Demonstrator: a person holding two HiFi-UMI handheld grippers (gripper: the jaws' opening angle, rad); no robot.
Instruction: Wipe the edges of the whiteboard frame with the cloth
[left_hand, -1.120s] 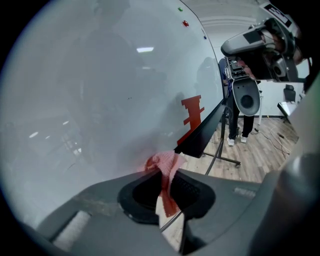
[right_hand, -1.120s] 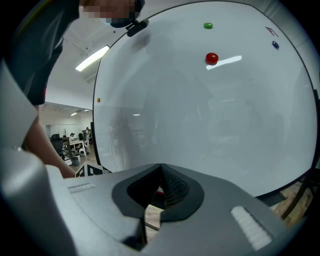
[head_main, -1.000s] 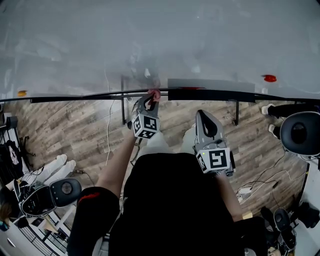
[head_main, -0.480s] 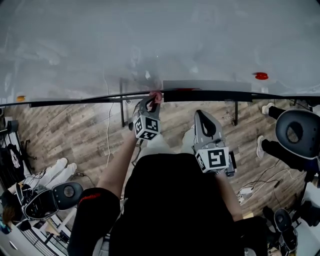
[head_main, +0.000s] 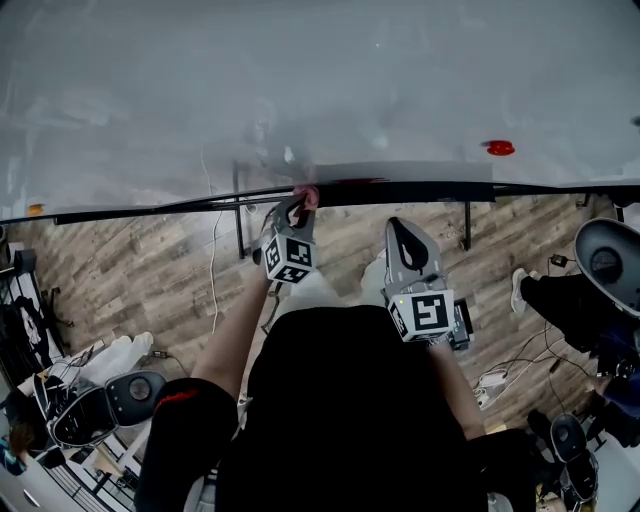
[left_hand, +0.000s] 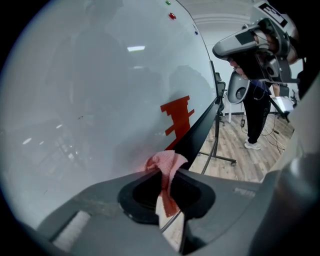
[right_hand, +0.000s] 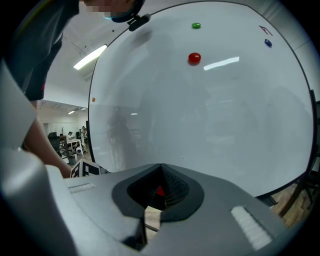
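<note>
At the 12 o'clock end of the left gripper (head_main: 298, 203), the pink cloth (head_main: 309, 192) sits pinched in its fingers, bunched against the dark lower edge of the whiteboard frame (head_main: 150, 208). The left gripper view confirms the hold: the fingers are closed on the cloth (left_hand: 166, 163), with a fold standing proud of the tips and touching the frame (left_hand: 201, 129) where the white panel meets the black strip.

From the head view the frame's long axis runs 9 o'clock to 3 o'clock across the picture, square to the way the left gripper points. The coming stroke therefore likely has to slide sideways along that line, not push further toward 12 o'clock.

Down toward 4 o'clock of the left one, the right gripper (head_main: 402, 226) is drawn back from the board and clear of the frame. Its fingers are together with nothing clamped between them (right_hand: 160, 167). The left one is plainly nearer and is the working side; the frame extends well beyond the cloth both ways.
</note>
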